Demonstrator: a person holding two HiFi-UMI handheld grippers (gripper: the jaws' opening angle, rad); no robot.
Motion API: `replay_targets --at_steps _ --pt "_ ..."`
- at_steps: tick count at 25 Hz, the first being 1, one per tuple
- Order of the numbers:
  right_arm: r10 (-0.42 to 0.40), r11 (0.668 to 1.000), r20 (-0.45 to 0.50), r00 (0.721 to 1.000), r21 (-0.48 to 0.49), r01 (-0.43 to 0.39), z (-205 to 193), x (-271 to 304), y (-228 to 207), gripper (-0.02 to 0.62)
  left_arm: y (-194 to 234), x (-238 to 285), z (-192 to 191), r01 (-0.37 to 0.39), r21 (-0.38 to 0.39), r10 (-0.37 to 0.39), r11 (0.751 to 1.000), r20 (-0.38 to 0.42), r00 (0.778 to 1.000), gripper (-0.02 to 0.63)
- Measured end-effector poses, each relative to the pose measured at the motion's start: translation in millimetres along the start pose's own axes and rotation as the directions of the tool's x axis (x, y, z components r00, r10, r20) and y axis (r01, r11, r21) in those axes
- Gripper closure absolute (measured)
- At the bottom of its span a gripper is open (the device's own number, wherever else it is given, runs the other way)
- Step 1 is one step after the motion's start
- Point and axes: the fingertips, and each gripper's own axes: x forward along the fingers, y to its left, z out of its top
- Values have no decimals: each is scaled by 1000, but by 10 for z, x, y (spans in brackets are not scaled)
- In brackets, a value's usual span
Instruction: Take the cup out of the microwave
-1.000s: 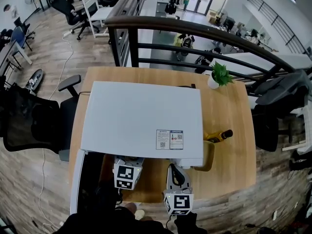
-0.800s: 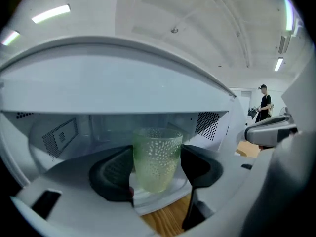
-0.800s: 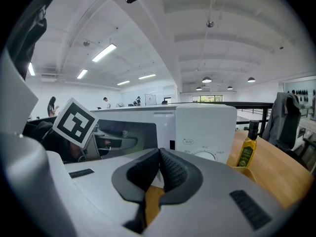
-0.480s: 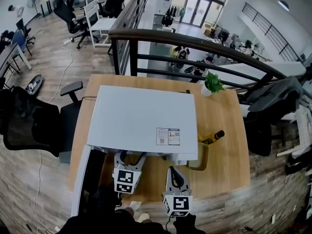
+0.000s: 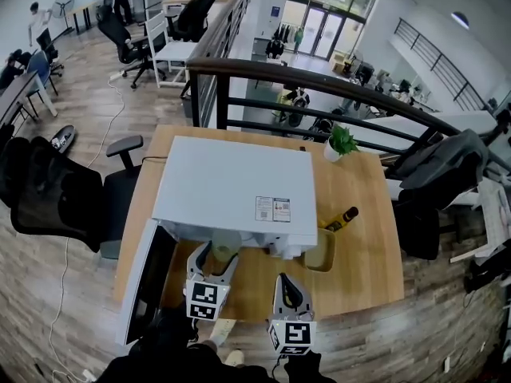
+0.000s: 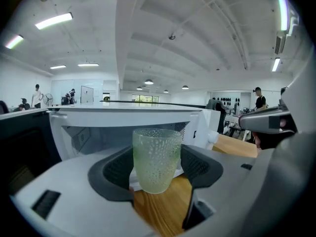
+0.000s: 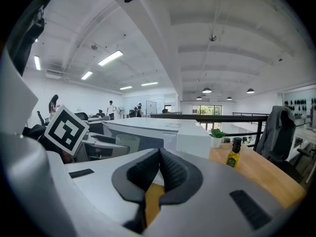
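So, cup (image 6: pixel 157 154): clear, dimpled glass, upright, pinched between the two dark pads of the left hand-held gripper (image 6: pixel 158 171); nothing can be made out inside it.
Cup position: just in front of the microwave's (image 5: pixel 231 182) open mouth, with the bare wood of the desk (image 5: pixel 363 246) below it; the head view shows it (image 5: pixel 226 244) at the oven's front edge.
Left hand-held gripper (image 5: pixel 215 255): jaws spread to the cup's width and clamped on its sides.
Right hand-held gripper (image 7: pixel 159 174): pads pressed together, nothing between them; it (image 5: pixel 287 282) hangs over the desk's near edge, just right of the left one.
Door (image 5: pixel 148 282): swung wide open on the left.
Desk extras: bottle (image 5: pixel 342 218) right of the microwave, small potted plant (image 5: pixel 342 142) at the far corner.
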Motion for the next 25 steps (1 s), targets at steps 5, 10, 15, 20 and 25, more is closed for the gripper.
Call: replay_targets --at_steps 5,10,15,20,25 --pt "9 1000 19 1000 -14 -9 40 -339 56 580 -177 -358 46 -15 -3 15 1000 27 1000 308" --pt "21 999 44 999 -27 -20 83 -687 117 580 -333 -749 120 -29 -22 30 999 62 998 308" --pt "35 999 73 997 -35 -33 137 -1047 182 580 -507 -1143 192 -52 -10 52 999 98 994 308" --pt "50 998 98 994 -43 -46 170 -1392 257 580 -698 -1557 223 -76 2 75 997 125 989 308" --pt "66 997 116 991 -45 -61 134 -1717 382 580 -883 -1984 218 -85 19 81 996 152 985 308"
